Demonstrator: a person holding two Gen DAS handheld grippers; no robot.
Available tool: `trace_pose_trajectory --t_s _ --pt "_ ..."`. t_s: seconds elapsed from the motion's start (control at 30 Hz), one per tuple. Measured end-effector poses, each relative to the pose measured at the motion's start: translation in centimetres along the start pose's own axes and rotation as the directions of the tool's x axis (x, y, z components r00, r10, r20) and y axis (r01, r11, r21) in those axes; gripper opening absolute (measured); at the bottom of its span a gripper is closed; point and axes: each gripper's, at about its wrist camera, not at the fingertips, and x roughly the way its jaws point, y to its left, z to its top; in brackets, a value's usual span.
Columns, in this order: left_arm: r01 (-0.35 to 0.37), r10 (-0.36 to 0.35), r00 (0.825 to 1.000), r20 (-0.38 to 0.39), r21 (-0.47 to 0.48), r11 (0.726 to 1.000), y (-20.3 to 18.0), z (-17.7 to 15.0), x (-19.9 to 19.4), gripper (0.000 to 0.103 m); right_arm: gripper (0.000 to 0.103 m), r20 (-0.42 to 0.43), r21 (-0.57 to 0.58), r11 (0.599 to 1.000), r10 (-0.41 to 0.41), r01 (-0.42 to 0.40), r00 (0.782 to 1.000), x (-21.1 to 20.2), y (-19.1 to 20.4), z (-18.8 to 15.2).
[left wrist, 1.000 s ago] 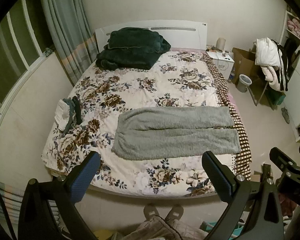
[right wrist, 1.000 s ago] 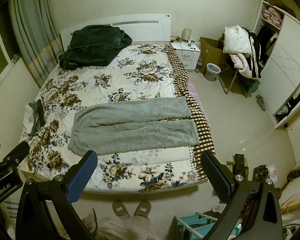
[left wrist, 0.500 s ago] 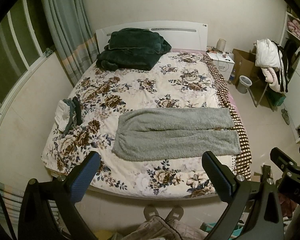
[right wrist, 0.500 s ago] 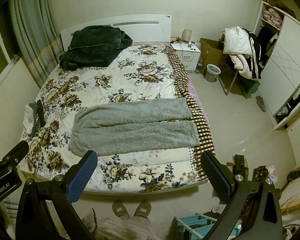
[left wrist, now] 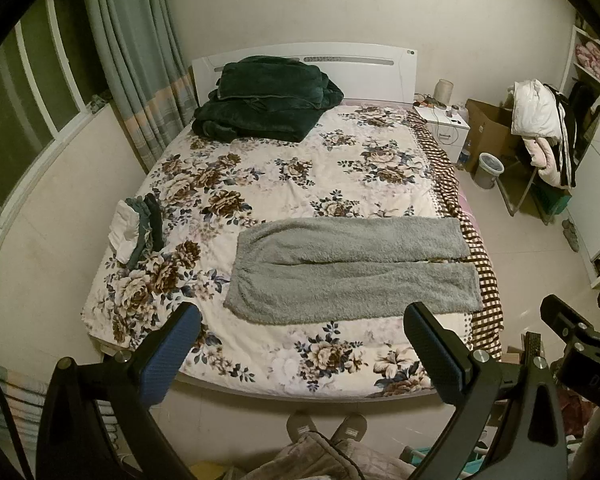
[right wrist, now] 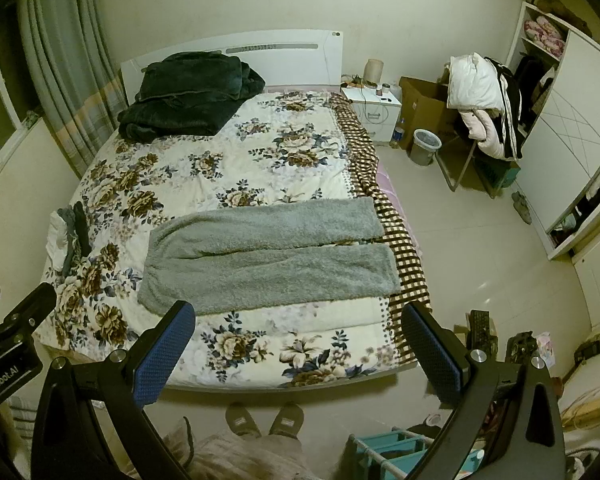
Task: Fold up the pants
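We hold two grippers above the near edge of one bed [left wrist: 259, 168]: left gripper [left wrist: 300, 344] and right gripper [right wrist: 300, 344], each with both fingers spread wide, empty. One pair of grey pants [left wrist: 352, 272] lies flat, both legs pointing right; one dark blanket [left wrist: 263, 104] sits far.

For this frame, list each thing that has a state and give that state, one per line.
grey pants: spread flat on the bed, unfolded, legs side by side, waist toward the window side.
left gripper: open, empty, held above the near bed edge.
right gripper: open, empty, held above the near bed edge.
dark green blanket: folded loosely, piled by the headboard.
small clothes pile: folded, at the bed's window-side edge.
curtain: drawn aside.
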Motion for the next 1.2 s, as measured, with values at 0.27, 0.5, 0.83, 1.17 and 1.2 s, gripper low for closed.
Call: trace_pose_trajectory --t_s 0.27,0.5,0.83,1.17,1.2 --pt "0.011 -0.011 1.000 -0.021 0.001 1.000 0.3 1.5 0.8 0.103 0.103 -0.026 0.011 1.000 -0.011 0.012 1.000 1.0 1.0 0.8" --pt "0.019 -0.019 0.999 -0.033 0.001 1.000 1.2 2.1 7.6 0.103 0.103 -0.034 0.087 0.994 -0.059 0.062 0.998 6.7 1.4 2.5" --pt "0.009 -0.008 0.984 -0.180 0.003 1.000 -0.7 6.5 24.1 0.103 0.103 -0.106 0.124 0.985 -0.106 0.119 0.989 23.8 0.4 7.3" --pt "-0.070 0.057 0.962 -0.266 -0.040 0.997 -5.2 12.5 41.8 0.103 0.103 -0.202 0.029 0.996 -0.081 0.089 0.976 48.0 -2.5 17.3" --pt "-0.077 0.065 0.960 -0.274 -0.035 0.996 -5.7 12.9 43.6 0.103 0.103 -0.211 0.008 0.996 -0.086 0.090 0.974 51.4 -2.9 18.7"
